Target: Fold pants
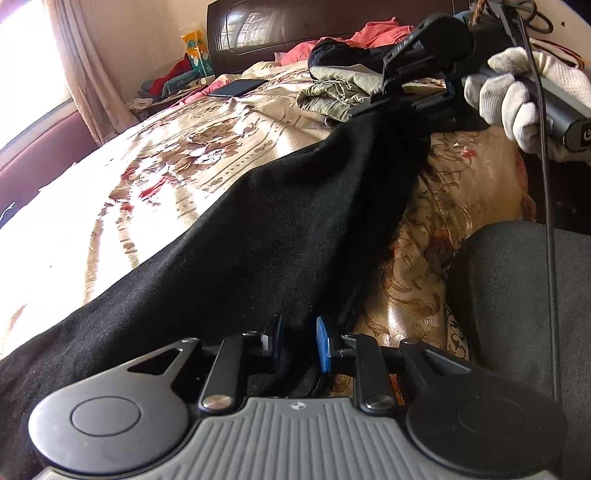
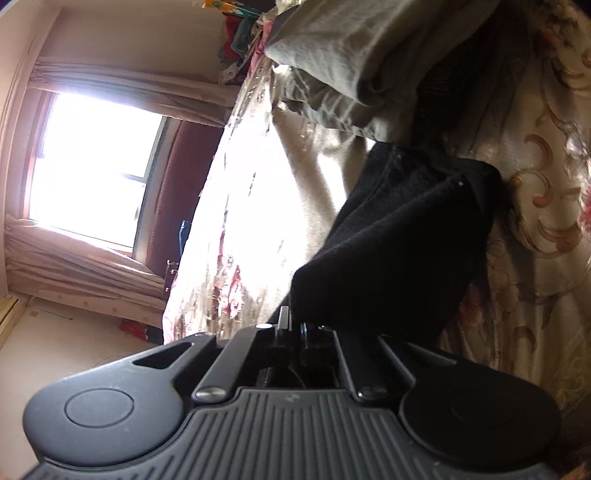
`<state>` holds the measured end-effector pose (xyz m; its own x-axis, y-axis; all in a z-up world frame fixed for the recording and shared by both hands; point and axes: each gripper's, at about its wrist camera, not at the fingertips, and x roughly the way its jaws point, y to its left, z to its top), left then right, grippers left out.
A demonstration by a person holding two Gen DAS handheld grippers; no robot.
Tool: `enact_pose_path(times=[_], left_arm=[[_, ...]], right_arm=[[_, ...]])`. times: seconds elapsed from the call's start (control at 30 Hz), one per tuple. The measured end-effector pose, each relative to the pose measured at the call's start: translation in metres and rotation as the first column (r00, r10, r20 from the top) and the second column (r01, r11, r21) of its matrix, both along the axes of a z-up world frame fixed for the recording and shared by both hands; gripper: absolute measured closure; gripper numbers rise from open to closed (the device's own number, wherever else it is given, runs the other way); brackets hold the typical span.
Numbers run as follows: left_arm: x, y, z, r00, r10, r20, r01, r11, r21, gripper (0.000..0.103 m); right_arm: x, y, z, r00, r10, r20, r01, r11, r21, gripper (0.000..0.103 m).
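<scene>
Black pants (image 1: 280,229) stretch in a long band over the floral bedspread (image 1: 159,155), held up at both ends. My left gripper (image 1: 300,341) is shut on the near end of the cloth, bunched between its pads. My right gripper (image 1: 402,99), held by a white-gloved hand (image 1: 517,92), grips the far end near the top right. In the right wrist view the right gripper (image 2: 293,325) is shut on a black fold of the pants (image 2: 402,240) above the bed.
A pile of olive and black clothes (image 1: 340,85) and pink cloth (image 1: 373,33) lie by the dark headboard (image 1: 295,26). A phone (image 1: 238,88) lies on the bed. Olive cloth (image 2: 354,62) sits just beyond the right gripper. A window (image 2: 92,166) with curtains is at left.
</scene>
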<state>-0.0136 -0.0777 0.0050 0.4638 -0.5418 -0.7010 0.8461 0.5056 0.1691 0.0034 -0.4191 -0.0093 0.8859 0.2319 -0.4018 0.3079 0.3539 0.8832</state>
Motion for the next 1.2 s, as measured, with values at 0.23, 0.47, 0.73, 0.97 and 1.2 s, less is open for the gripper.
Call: enact_pose_path(times=[0.23,0.47,0.73,0.97,1.2], left_arm=[[-0.002,-0.001,0.019,0.997,-0.006,0.076,0.009,0.999,-0.042,0.06],[-0.001,0.001,-0.009,1.0,-0.001,0.0,0.001,1.0,0.026,0.06],[0.004,-0.002,-0.009,1.0,0.008,-0.017,-0.008,0.999,0.037,0.06],[0.001,-0.003,-0.006,1.0,-0.005,0.003,0.005,0.999,0.049,0.06],[0.002,-0.004,-0.009,1.0,-0.005,0.0,0.005,0.999,0.05,0.06]], right_arm=[[0.017,0.032,0.096,0.956,0.163,0.246,-0.094,0.958,-0.271,0.098],[-0.016,0.015,0.005,1.0,-0.009,0.0,0.008,0.952,-0.306,0.097],[-0.03,-0.027,-0.019,0.988,-0.146,0.056,0.152,0.982,-0.115,0.077],[-0.024,-0.026,0.034,0.967,-0.119,0.223,0.148,0.982,-0.116,0.098],[-0.016,-0.035,0.009,0.984,-0.174,-0.049,0.151,0.941,-0.303,0.093]])
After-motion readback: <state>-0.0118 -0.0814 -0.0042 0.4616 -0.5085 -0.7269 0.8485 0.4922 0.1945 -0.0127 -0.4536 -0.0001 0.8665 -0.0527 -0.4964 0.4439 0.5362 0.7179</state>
